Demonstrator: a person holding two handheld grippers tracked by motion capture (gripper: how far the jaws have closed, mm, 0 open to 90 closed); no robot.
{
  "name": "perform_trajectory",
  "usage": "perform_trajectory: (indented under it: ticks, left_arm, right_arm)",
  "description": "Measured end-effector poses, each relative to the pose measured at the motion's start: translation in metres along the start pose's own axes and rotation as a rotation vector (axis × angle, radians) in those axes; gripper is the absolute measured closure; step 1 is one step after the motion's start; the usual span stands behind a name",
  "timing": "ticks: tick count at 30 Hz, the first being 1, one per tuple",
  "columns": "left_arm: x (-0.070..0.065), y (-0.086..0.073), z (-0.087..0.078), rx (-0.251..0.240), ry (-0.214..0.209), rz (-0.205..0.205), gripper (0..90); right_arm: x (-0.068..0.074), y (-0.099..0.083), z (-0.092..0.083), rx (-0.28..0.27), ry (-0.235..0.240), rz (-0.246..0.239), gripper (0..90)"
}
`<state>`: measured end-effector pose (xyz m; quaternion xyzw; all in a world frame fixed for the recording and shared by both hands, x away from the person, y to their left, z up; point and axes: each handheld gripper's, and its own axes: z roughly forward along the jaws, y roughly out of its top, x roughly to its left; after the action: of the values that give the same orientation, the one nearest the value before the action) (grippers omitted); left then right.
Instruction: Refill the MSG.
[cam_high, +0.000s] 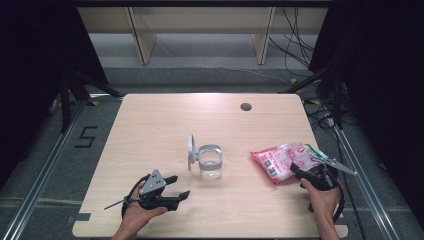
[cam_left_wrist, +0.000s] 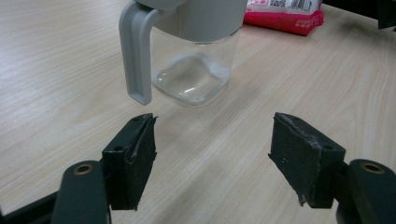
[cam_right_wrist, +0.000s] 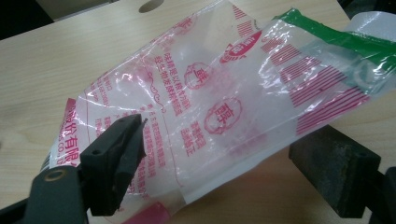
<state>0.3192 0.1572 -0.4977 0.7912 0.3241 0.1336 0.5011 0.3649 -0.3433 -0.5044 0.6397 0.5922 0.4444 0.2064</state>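
Right gripper (cam_high: 300, 176) low at bag (cam_high: 282, 159)

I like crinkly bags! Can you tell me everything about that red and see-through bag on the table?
The bag is crinkly clear plastic printed with red stripes, round stamps and writing, with a solid red end and a green strip at the other. It lies at the right side of the wooden table, one end raised. The right gripper has its jaws open around its edge, not yet clamped.

jar (cam_left_wrist: 196, 51) top cut off – bag (cam_right_wrist: 224, 107) print too blurred to read
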Motion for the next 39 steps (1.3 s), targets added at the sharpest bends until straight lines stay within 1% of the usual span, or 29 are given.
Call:
perform_trajectory:
  ticks: [2, 3, 4, 5, 6, 7, 8, 10, 11, 12, 13, 14, 15, 17, 18, 19, 22, 24, 25, 26, 28, 30, 32, 34, 35, 36, 37, 38, 39]
  left_arm:
    - [0.000, 0.000, 0.001, -0.004, -0.004, 0.011, 30.3]
    - [-0.002, -0.001, 0.001, -0.002, -0.005, -0.010, 30.3]
    - [-0.002, -0.001, 0.001, 0.005, -0.007, -0.003, 30.3]
    - [-0.002, -0.001, 0.001, 0.003, -0.010, 0.007, 30.3]
    - [-0.004, -0.001, 0.002, -0.002, -0.009, -0.010, 30.3]
    - [-0.004, -0.001, 0.002, -0.002, -0.009, -0.009, 30.3]
    - [-0.004, -0.001, 0.002, -0.001, -0.009, -0.008, 30.3]
    - [-0.002, -0.001, 0.002, 0.001, -0.008, 0.007, 30.3]
    - [-0.001, -0.001, 0.002, 0.003, -0.010, 0.021, 30.3]
    - [-0.002, -0.001, 0.001, 0.003, -0.008, 0.019, 30.3]
    - [-0.002, -0.001, 0.001, 0.006, -0.004, 0.018, 30.3]
    - [-0.004, -0.001, 0.003, -0.001, -0.010, -0.012, 30.3]
    - [-0.003, -0.001, 0.002, 0.006, -0.009, -0.003, 30.3]
    - [-0.002, -0.001, 0.003, 0.007, -0.015, 0.023, 30.3]
    - [-0.002, -0.001, 0.003, 0.007, -0.015, 0.024, 30.3]
    - [-0.002, -0.002, 0.003, 0.007, -0.014, 0.023, 30.3]
    - [-0.003, -0.002, 0.003, 0.003, -0.015, 0.018, 30.3]
    - [-0.003, -0.002, 0.003, 0.005, -0.015, 0.023, 30.3]
    - [-0.003, -0.001, 0.003, 0.004, -0.015, 0.023, 30.3]
    - [-0.003, -0.002, 0.003, 0.006, -0.015, 0.023, 30.3]
    - [-0.003, -0.002, 0.003, 0.007, -0.015, 0.024, 30.3]
    - [-0.003, -0.001, 0.003, 0.005, -0.016, 0.023, 30.3]
    - [-0.003, -0.002, 0.003, 0.007, -0.015, 0.023, 30.3]
    - [-0.003, -0.002, 0.003, 0.005, -0.016, 0.023, 30.3]
    - [-0.003, -0.001, 0.003, 0.004, -0.016, 0.024, 30.3]
    - [-0.003, -0.001, 0.003, 0.005, -0.017, 0.024, 30.3]
    - [-0.003, -0.002, 0.003, 0.005, -0.015, 0.023, 30.3]
    - [-0.002, -0.002, 0.003, 0.006, -0.015, 0.024, 30.3]
    - [-0.002, -0.002, 0.002, 0.006, -0.015, 0.024, 30.3]
  right_arm:
    - [0.003, 0.001, 0.000, 0.017, 0.004, 0.019, 19.7]
    - [0.001, 0.001, 0.002, 0.006, -0.009, -0.005, 20.2]
    - [0.003, 0.001, 0.002, 0.016, -0.005, 0.026, 20.6]
    - [0.002, 0.000, 0.004, 0.000, -0.010, 0.010, 21.3]
    - [0.000, 0.001, 0.005, 0.006, -0.002, 0.002, 22.0]
    - [0.003, 0.001, 0.005, 0.016, 0.010, 0.041, 22.6]
    - [0.001, 0.001, 0.006, 0.019, 0.007, 0.018, 23.2]
    - [0.001, 0.002, 0.009, 0.017, 0.018, 0.038, 24.9]
    - [0.002, 0.003, 0.009, 0.025, 0.006, 0.057, 25.8]
    - [0.000, 0.003, 0.012, 0.020, -0.001, 0.022, 26.8]
    - [0.001, 0.003, 0.013, 0.011, 0.018, 0.044, 27.7]
    - [0.001, 0.003, 0.015, 0.012, 0.025, 0.059, 28.8]
    - [0.000, 0.003, 0.017, 0.013, 0.029, 0.048, 29.6]
    - [0.003, 0.005, 0.017, 0.043, 0.010, 0.062, 32.1]
    - [0.000, 0.005, 0.019, 0.027, 0.028, 0.028, 33.2]
    - [0.002, 0.005, 0.020, 0.021, 0.027, 0.053, 34.6]
    - [0.002, 0.005, 0.023, 0.013, 0.022, 0.043, 37.6]
    - [0.001, 0.006, 0.023, 0.022, 0.036, 0.034, 40.4]
    - [0.002, 0.006, 0.024, 0.020, 0.026, 0.051, 42.5]
    - [0.002, 0.006, 0.024, 0.020, 0.026, 0.051, 42.5]
    - [0.001, 0.007, 0.025, 0.019, 0.028, 0.030, 44.7]
    - [0.001, 0.007, 0.024, 0.036, 0.012, 0.031, 46.3]
    - [0.003, 0.006, 0.026, 0.029, -0.005, 0.044, 48.6]
    - [0.003, 0.007, 0.025, 0.034, 0.002, 0.054, 51.5]
    - [0.004, 0.008, 0.024, 0.052, -0.003, 0.062, 53.4]
    - [0.002, 0.008, 0.025, 0.043, -0.009, 0.037, 54.9]
    - [0.003, 0.008, 0.025, 0.040, 0.003, 0.052, 57.2]
    - [0.000, 0.008, 0.027, 0.028, 0.015, 0.021, 59.0]
    - [0.001, 0.008, 0.027, 0.030, 0.008, 0.028, 61.3]
